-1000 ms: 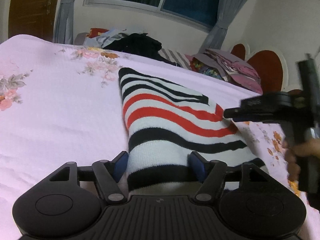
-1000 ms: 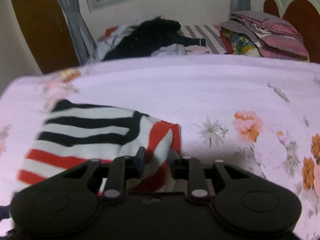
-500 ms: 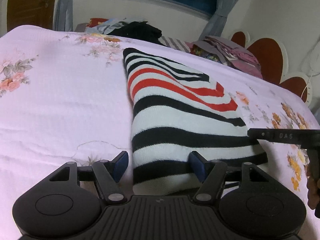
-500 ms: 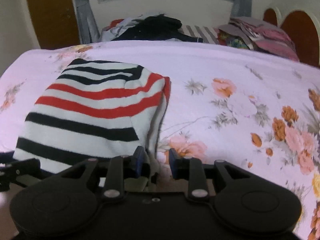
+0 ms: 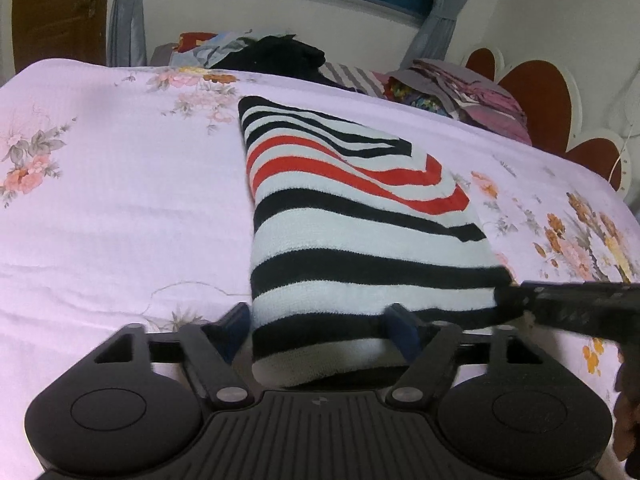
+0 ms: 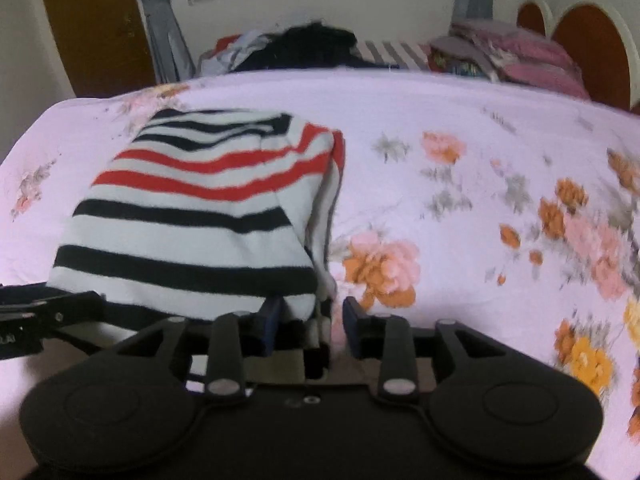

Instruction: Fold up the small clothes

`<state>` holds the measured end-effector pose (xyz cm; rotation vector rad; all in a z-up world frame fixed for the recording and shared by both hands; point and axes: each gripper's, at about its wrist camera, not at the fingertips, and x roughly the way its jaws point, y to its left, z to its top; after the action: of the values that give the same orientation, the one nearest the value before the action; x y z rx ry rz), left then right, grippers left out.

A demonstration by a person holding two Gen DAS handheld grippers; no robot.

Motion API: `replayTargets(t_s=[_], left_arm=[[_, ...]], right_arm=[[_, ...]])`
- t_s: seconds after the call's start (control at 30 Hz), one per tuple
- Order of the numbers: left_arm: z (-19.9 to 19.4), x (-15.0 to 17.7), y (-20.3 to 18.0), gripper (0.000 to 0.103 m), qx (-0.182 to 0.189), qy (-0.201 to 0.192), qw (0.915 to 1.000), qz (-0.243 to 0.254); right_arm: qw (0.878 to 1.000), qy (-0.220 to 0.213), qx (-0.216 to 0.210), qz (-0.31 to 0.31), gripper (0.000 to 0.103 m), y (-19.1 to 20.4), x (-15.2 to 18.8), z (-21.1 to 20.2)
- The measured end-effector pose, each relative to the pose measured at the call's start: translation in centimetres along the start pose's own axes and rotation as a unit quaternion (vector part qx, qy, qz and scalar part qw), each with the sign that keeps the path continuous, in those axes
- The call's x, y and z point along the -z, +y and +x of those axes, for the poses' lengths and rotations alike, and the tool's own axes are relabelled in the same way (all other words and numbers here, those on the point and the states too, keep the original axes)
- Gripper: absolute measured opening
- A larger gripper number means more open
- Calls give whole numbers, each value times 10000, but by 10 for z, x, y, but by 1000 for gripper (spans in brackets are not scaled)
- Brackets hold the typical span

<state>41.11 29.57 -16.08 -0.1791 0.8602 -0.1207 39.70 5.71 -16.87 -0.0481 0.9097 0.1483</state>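
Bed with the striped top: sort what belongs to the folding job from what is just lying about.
Job:
striped top
left gripper, jaws opening around its hem
right gripper, jaws opening at its edge

Lying about:
dark clothes heap
folded pink stack
floral bedsheet

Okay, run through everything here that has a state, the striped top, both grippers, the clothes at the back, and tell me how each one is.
striped top: folded, lying flat on the bedspread.
left gripper: jaws opening, near edge of the top between them.
right gripper: jaws opening, corner of the top between them.
dark clothes pile: unfolded, heaped.
pink clothes stack: folded, stacked.
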Motion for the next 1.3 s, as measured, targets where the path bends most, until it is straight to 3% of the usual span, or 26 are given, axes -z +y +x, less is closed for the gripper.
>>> replayTargets(t_s=[0.2,0.43,0.7,0.8,0.9,0.97,1.0,1.13,1.3], left_arm=[[2,-3,0,101,-15,154,9998,-151],[14,0,4,103,-444,831,9943,-504],[-19,11,-3,103,-1017,48,9939,-417],[-27,8,6,103,-1164,164,9896,-824],[-31,7,10,103,-1318,224,9872,-869],[-35,10,9,103,-1385,201,9865,-847],[-37,11,7,103,-1431,183,9863,-794],[-54,11,-6,103,-1739,119,9834,-503],[-90,14,-33,103,-1739,-61,9842,-314]], right_arm=[[9995,106,-75,298,42,-9,3,8],[9997,118,26,233,48,-4,4,5],[9996,131,130,219,56,-1,6,8],[9996,137,163,169,59,0,6,8],[9996,177,174,153,63,-2,5,10],[9991,221,318,150,79,-3,3,13],[9990,253,343,151,81,-5,3,14],[9991,213,113,360,81,-13,0,-3],[9995,-24,-250,204,84,-16,17,-49]])
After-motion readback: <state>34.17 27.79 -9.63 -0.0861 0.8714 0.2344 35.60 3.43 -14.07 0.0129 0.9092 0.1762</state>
